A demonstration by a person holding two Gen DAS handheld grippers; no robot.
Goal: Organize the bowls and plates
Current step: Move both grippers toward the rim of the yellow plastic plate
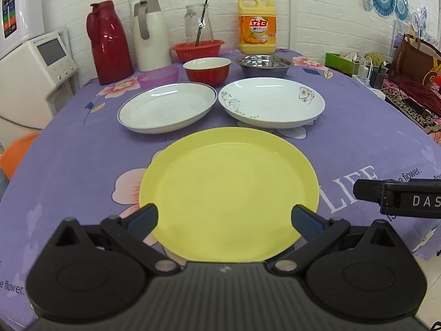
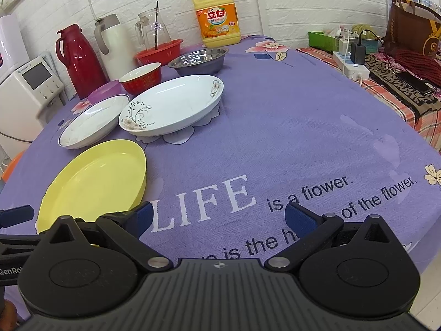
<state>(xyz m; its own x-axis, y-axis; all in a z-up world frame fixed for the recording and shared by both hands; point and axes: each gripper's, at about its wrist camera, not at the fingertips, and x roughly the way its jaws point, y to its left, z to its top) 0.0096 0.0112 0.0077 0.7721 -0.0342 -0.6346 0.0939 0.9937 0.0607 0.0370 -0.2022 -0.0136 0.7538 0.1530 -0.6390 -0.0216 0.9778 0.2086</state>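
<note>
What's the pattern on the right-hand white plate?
The white plate carries dark curling sprigs and pale flowers on opposite rims; clearest in the left wrist view.

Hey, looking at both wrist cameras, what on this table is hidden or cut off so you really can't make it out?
- Purple bowl: right wrist view, mostly hidden behind the rimmed white plate and the red bowl.
- Yellow plate: left wrist view, near rim covered by the left gripper body.
- Right gripper: in the left view, cut off by the frame's right edge.
- Detergent bottle label: small print unreadable.
</note>
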